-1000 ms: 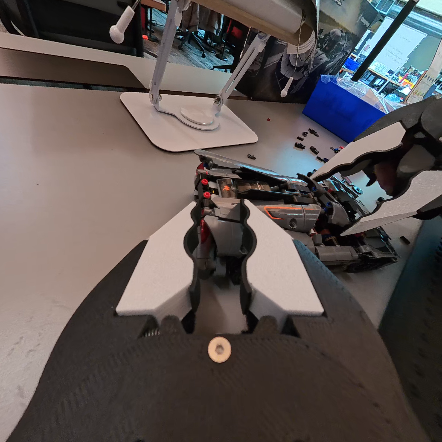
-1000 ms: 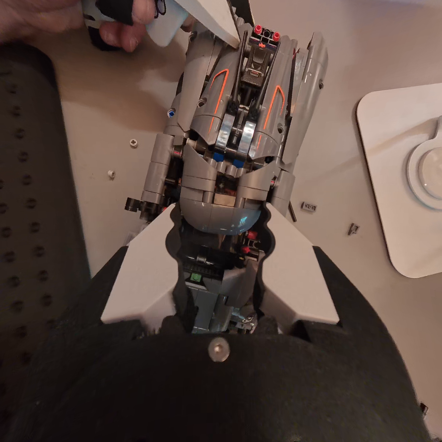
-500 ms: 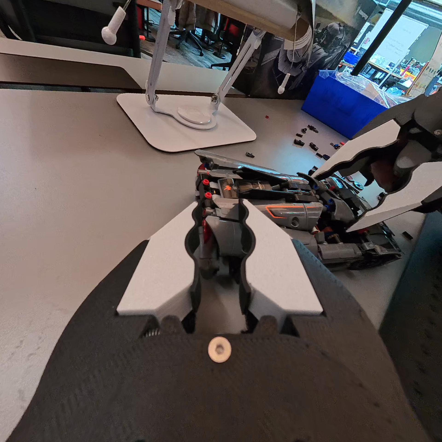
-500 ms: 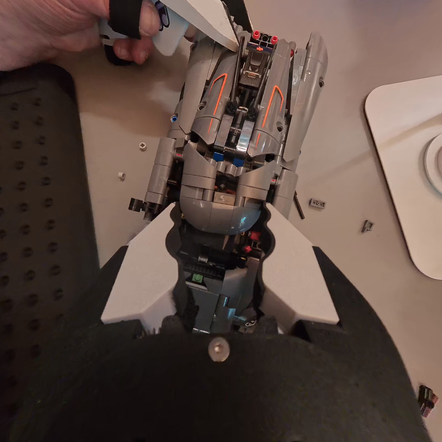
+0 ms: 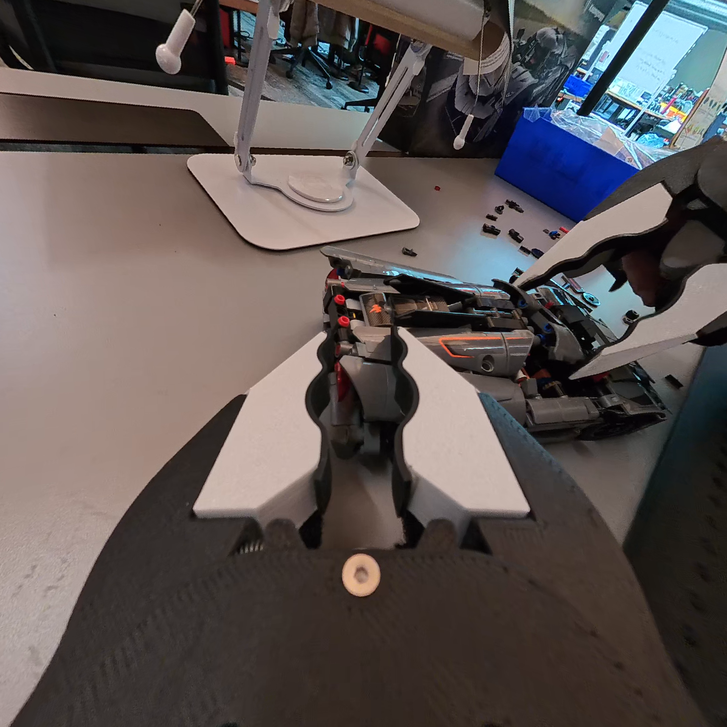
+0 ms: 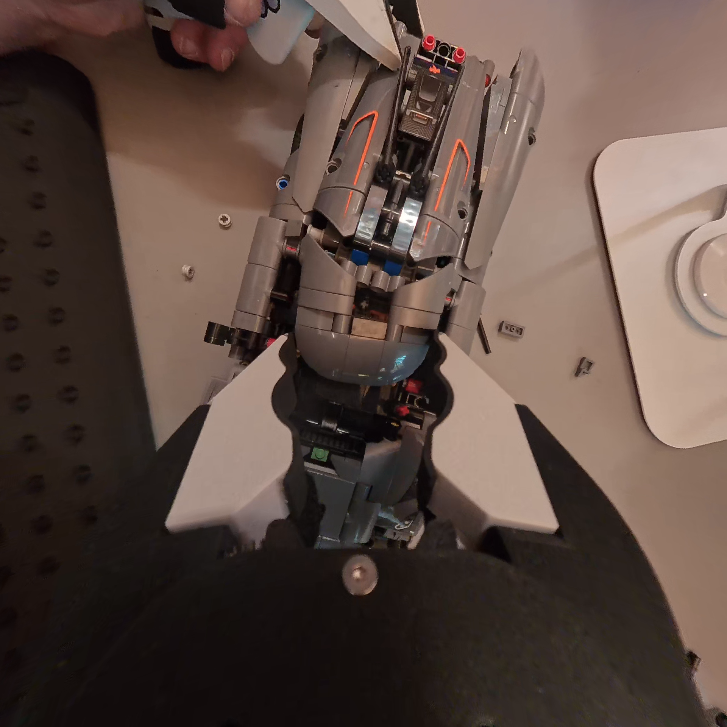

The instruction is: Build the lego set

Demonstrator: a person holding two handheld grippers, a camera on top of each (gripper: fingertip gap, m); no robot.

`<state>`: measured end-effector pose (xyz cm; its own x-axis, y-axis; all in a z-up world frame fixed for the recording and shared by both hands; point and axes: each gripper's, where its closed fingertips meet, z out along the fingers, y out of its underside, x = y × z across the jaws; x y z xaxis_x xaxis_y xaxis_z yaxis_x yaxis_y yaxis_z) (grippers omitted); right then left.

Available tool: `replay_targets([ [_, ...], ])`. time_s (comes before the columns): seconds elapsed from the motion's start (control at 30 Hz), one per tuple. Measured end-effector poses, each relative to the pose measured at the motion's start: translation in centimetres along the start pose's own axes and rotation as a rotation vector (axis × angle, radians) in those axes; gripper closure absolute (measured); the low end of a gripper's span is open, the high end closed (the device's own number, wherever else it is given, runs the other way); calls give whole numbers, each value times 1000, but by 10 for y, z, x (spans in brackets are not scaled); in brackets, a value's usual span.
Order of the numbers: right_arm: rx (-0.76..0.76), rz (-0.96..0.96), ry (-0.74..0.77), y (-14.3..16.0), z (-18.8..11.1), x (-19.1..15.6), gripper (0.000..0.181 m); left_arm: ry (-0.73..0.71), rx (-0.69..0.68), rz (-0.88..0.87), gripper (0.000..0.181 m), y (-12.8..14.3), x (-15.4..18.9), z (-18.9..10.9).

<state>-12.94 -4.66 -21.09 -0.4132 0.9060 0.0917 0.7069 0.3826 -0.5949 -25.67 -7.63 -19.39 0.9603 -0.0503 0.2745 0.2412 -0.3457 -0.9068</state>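
Note:
A grey lego car (image 5: 472,346) with orange stripes lies on the beige table (image 5: 118,314). My left gripper (image 5: 362,334) is shut on the car's rear corner, beside two red pins. My right gripper (image 6: 364,340) is closed around the car's front part, and the grey dome (image 6: 354,358) sits between its jaws. From the left wrist view the right gripper (image 5: 545,328) straddles the car from above on the right. In the right wrist view a white finger of the left gripper (image 6: 366,35) touches the car's (image 6: 393,196) far end. A hand (image 6: 196,43) holds that gripper.
A white stand base (image 5: 299,204) sits behind the car. A blue bin (image 5: 558,169) stands at the back right with several small loose pieces (image 5: 503,224) in front of it. Small pieces (image 6: 511,328) lie beside the car. A dark perforated mat (image 6: 47,314) lies along the table. Some 15 cm of space lies between my two pairs of fingers.
Both grippers keep their hold on the car. The right wrist view drifts slightly over the table, and the hand on the left gripper shifts a little.

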Motion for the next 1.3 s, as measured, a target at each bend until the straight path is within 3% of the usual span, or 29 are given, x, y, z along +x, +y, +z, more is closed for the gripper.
replay_targets([
  [0.7, 56, -87, 67, -3, -1, 2, 116, 11, -8, 8, 156, 1, 4, 0],
  [1.3, 38, 37, 65, -5, -2, 2, 116, 12, -8, 5, 156, 2, 5, 1],
])
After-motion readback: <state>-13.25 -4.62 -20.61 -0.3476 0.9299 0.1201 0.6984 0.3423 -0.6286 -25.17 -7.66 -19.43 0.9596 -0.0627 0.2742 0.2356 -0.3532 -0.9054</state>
